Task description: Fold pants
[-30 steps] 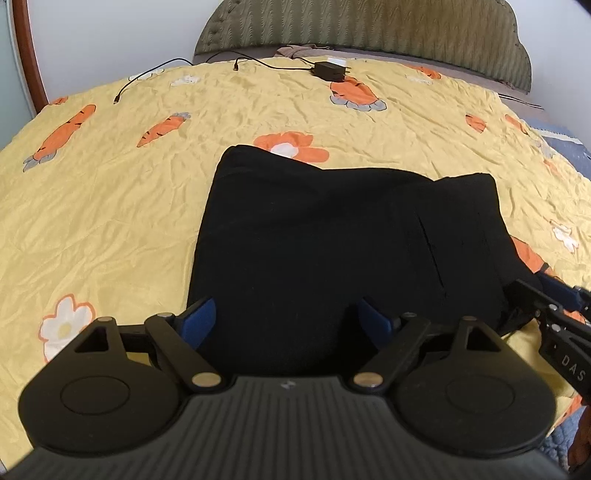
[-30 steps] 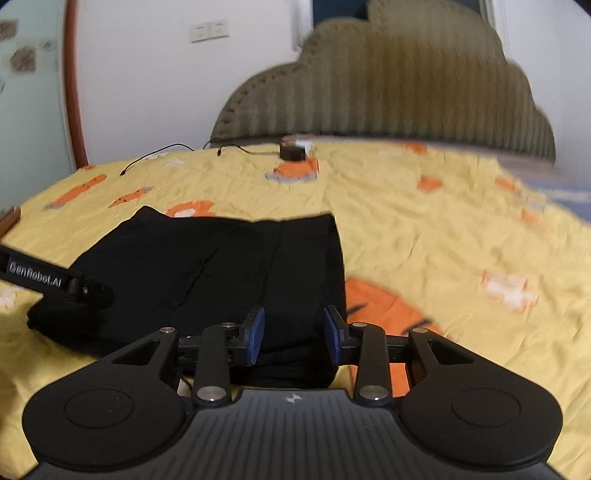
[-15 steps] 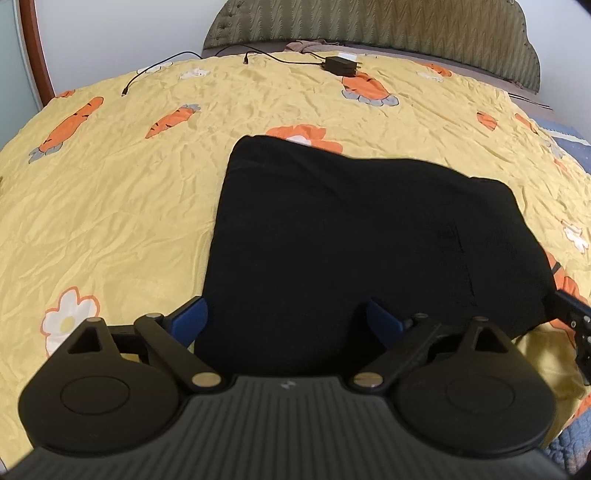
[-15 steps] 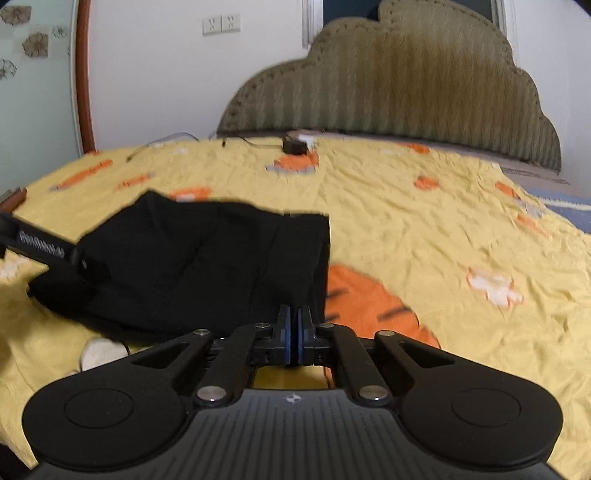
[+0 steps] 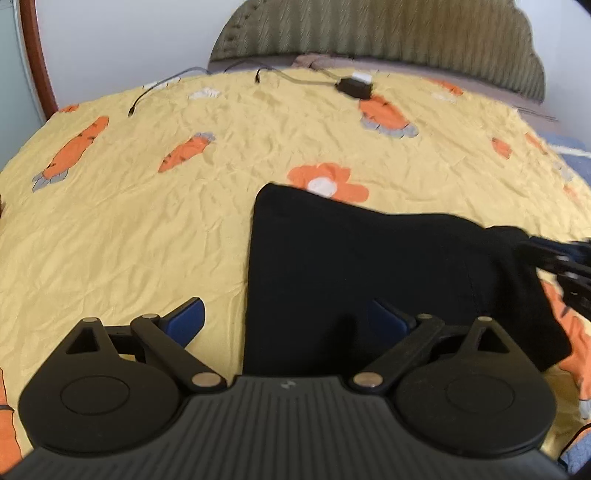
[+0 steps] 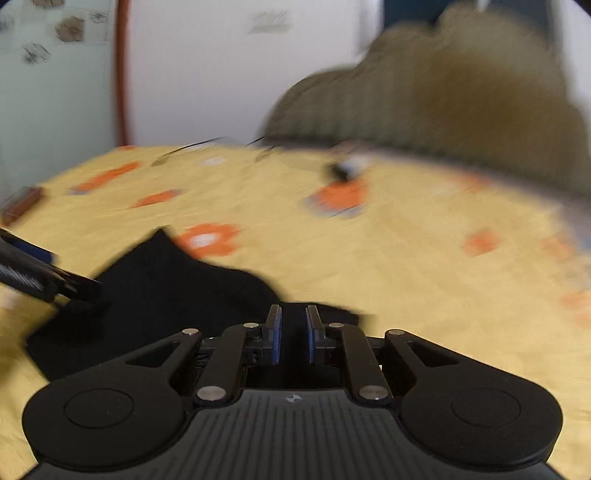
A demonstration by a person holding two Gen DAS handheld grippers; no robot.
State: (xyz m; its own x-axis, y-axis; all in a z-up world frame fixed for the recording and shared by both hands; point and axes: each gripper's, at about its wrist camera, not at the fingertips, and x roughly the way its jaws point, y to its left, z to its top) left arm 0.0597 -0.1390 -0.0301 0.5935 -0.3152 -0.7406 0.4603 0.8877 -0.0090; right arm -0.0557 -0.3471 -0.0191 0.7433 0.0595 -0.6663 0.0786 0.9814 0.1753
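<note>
Your folded black pants point(image 5: 369, 273) lay on the yellow bedspread point(image 5: 147, 229) with its carrot and flower print, roughly in the middle of the bed and nearer to you than the olive headboard point(image 5: 369, 33).

Your left tongs point(image 5: 291, 317) stood wide apart at the near left edge of the pants. The left blue pad point(image 5: 186, 319) was over bare bedspread just beside the cloth, and the right pad point(image 5: 388, 317) was over the black fabric, so the near left edge of the pants lay between them with nothing clamped.

Your right tongs point(image 6: 293, 334) had their blue pads set narrowly apart with black cloth filling the gap between them. The right wrist view was blurred, so I cannot tell whether they actually gripped the cloth. In the left wrist view your right tongs reached in from the right and met the far right corner of the pants, where the cloth looked bunched and raised.

A black charger block point(image 5: 354, 88) with its cable point(image 5: 155, 86) lay at the far end of the bed near the headboard, well apart from the pants.
</note>
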